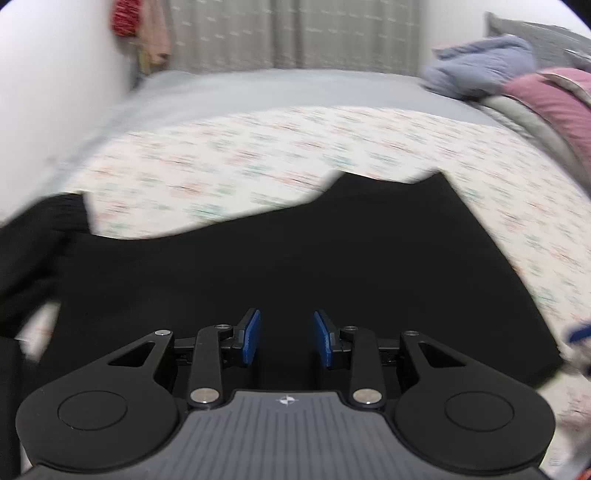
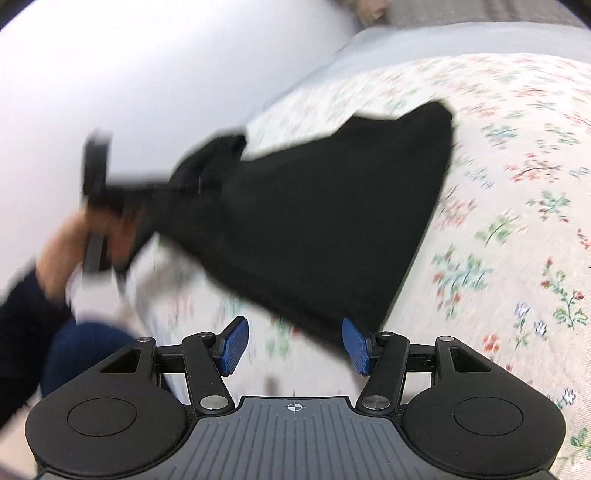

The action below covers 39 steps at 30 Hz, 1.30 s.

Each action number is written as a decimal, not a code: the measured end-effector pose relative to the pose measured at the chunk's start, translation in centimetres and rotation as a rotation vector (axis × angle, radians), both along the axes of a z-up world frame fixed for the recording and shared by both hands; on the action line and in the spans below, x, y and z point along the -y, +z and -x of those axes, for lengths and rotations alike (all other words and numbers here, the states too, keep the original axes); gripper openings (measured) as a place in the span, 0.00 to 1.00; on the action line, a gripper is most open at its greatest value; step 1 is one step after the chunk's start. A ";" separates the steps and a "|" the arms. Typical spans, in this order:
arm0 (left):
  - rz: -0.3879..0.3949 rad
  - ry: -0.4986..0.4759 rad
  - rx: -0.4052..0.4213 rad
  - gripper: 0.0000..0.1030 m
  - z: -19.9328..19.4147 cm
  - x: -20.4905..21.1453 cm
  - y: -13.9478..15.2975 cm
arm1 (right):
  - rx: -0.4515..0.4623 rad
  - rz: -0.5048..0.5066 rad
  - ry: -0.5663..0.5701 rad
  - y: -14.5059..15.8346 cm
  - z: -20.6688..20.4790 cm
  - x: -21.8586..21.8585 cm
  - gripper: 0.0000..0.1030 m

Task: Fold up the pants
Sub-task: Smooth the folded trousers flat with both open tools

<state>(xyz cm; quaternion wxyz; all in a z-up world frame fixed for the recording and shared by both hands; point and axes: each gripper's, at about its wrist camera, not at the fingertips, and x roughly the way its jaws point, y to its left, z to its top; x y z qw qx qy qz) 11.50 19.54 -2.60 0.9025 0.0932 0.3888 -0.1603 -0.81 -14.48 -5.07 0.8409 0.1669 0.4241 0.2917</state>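
Black pants (image 1: 280, 266) lie folded flat on the floral bedspread (image 1: 258, 155). My left gripper (image 1: 287, 338) is open and empty, just above the near part of the pants. In the right wrist view the pants (image 2: 325, 221) lie ahead and to the right, narrowing toward the left. My right gripper (image 2: 295, 345) is open and empty over the bedspread (image 2: 517, 221), its right pad at the near edge of the pants. The other gripper (image 2: 96, 192) shows blurred at the left, held in a hand, next to the narrow end of the pants.
A white wall (image 2: 147, 74) runs along the left of the bed. A grey sheet (image 1: 280, 85) covers the far part of the bed. Piled blue, pink and grey bedding (image 1: 517, 81) lies at the far right. Curtains (image 1: 295, 33) hang behind.
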 end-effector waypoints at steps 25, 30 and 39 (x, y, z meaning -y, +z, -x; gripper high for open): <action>0.185 0.001 -0.089 0.50 -1.2 11.8 4.1 | -0.209 -0.305 -0.270 -5.6 -2.9 5.3 0.51; 0.105 -0.016 -0.215 0.50 -1.9 15.8 -3.3 | -0.203 -0.334 -0.271 -6.2 -3.2 4.8 0.50; 0.190 -0.021 -0.202 0.50 -2.6 14.3 -4.0 | -0.178 -0.382 -0.283 -6.9 -3.4 4.3 0.50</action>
